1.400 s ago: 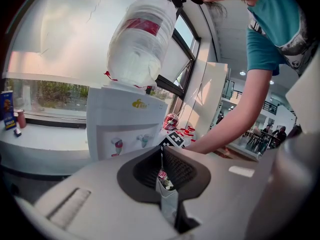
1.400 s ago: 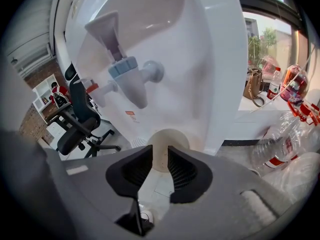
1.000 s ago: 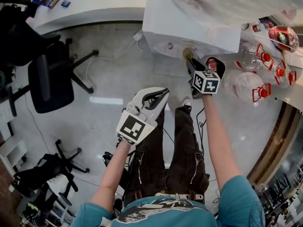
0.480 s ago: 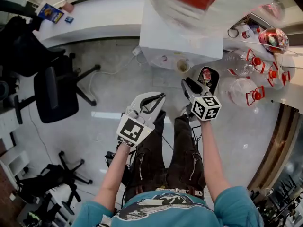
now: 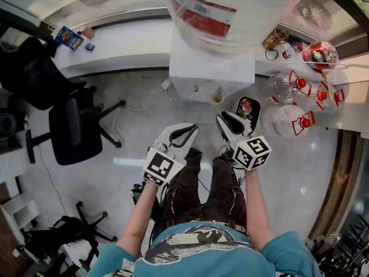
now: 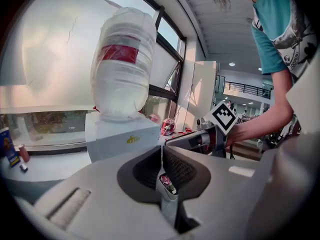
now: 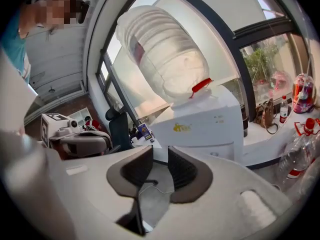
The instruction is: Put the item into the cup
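Left gripper view: left tongs (image 6: 161, 153) clamp a packet (image 6: 168, 184), dispenser (image 6: 120, 136) well apart.

Daylight comes through the windows (image 7: 240, 14) behind the water bottle (image 6: 122, 64). The bottle is backlit, and the panes beside it are blown out in both gripper views. In the head view the bottle is smeared and semi-transparent. The floor (image 5: 144, 114) below it carries a pale glare strip. Both gripper views show strong fisheye bending and a black vignette. The near field is soft: the left gripper (image 6: 161, 153), the packet (image 6: 167, 184) pinched in its jaws, and the right gripper (image 7: 160, 159) with its parted jaws.
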### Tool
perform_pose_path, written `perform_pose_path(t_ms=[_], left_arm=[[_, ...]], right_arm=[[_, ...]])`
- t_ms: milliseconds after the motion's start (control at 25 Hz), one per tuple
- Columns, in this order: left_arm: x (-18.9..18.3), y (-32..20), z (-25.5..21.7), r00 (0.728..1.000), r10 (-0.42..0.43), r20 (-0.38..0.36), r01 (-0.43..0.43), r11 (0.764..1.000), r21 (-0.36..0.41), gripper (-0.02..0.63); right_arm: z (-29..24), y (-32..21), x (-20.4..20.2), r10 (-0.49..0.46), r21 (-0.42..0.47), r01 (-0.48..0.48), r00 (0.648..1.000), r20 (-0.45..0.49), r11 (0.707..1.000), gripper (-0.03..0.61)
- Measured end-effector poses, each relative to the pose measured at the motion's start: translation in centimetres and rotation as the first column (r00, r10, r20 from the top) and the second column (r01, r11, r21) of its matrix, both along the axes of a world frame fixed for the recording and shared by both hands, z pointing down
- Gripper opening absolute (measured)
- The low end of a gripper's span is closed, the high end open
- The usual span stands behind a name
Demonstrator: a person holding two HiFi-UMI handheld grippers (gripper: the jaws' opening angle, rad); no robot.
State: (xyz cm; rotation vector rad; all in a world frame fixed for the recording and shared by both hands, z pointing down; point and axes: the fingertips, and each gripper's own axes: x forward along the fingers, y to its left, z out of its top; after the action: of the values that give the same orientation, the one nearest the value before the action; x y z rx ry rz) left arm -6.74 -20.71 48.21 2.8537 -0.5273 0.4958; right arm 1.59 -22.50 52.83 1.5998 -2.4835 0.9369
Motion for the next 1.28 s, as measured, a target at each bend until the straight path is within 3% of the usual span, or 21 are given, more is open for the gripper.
perform_pose_path(t_ms=[560,800,1280], left_arm=[[-1.4,1.0,-1.8,0.999,0.051,0.003,-0.051,0.999,-0.01,0.023],[0.0,1.9,-1.6,0.999,0.041,-0.014,-0.041,0.998,-0.036,0.023],[1.8,6.0,-4.2,0.997,0.076,-0.03,-0.077,0.997,-0.009,0.023]], right_arm=[[-5.7,2.9,-3.1,-0.004,0.023,0.004,1.0,0.007,1.0,0.084],[-7.0,4.8,-3.2,-0.034,0.025,0.034,0.999,0.0,0.999,0.08],[-9.2,10.2,-1.9,0.026,0.071,-0.027,1.0,0.009,0.997,0.075]])
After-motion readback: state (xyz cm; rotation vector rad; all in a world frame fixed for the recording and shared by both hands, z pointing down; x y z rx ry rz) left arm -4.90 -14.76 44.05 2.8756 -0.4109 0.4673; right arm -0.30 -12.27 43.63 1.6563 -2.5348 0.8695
